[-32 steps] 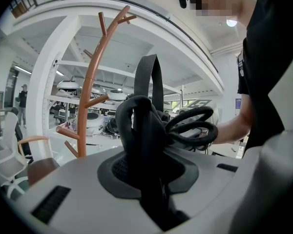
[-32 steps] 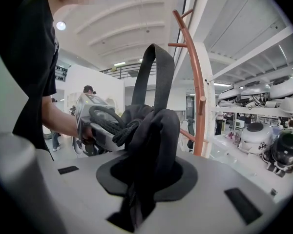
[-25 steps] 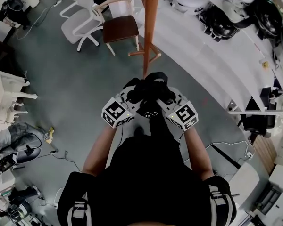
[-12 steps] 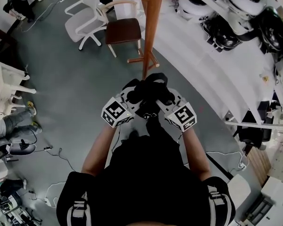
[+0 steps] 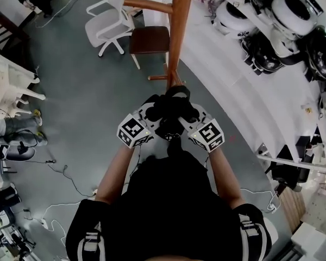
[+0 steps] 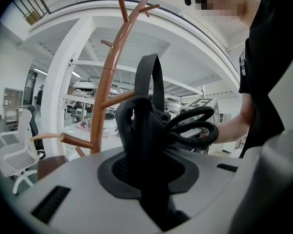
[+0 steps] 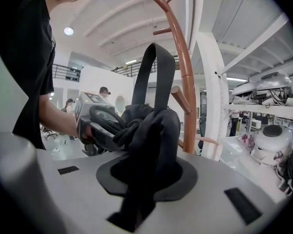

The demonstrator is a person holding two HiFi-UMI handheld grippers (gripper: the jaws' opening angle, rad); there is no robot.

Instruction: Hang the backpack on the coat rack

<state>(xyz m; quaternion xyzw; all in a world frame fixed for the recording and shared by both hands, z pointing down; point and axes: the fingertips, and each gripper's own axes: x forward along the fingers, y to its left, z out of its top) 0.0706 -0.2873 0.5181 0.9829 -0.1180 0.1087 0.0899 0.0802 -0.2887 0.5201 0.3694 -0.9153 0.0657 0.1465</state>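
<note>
Underfoot: grey floor | white chair | brown chair beside coat rack

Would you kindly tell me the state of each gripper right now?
Left gripper: shut on the backpack.
Right gripper: shut on the backpack as well.

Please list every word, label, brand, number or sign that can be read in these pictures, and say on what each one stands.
No readable text shows in any view.
Black-and-white square marker on the left gripper: a pattern only, no letters.
Second square marker on the right gripper: a pattern only, no letters.
Black fabric backpack: no print shows.
</note>
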